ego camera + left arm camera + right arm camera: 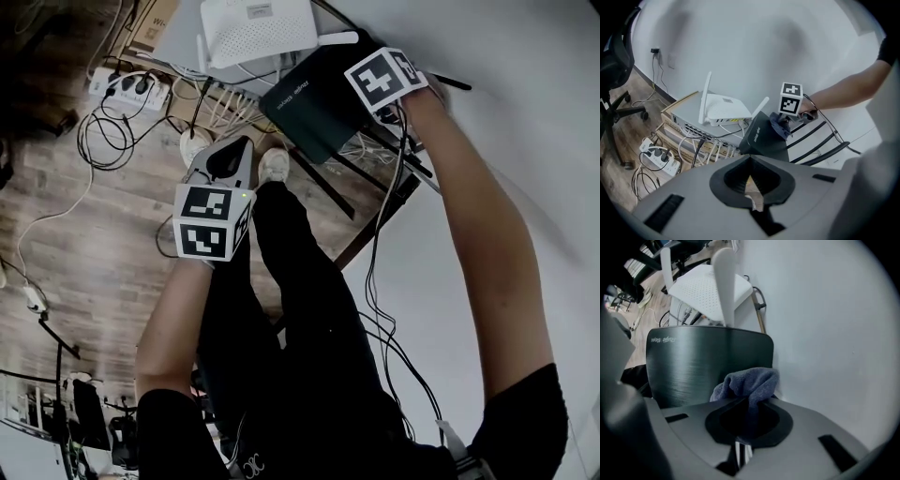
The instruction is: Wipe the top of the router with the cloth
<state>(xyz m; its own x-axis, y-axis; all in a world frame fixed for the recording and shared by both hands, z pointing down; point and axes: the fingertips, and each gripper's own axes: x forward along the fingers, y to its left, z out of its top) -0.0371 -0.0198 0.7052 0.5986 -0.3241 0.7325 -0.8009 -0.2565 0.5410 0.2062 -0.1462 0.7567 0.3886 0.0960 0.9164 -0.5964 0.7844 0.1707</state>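
Wiping step in hand. Right claw (743, 437) was clamped on blue cloth (752, 380), cloth apparently touching near edge of black router (698, 366) by wall. Left claw (752, 190) was closed, empty, held apart. Next move called for sweeping cloth across brushed top, pressure steady.

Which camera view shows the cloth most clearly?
The right gripper view: the cloth sits large and central, clamped in the right gripper at the black router. The left gripper view shows it small and distant; the head view hides it.
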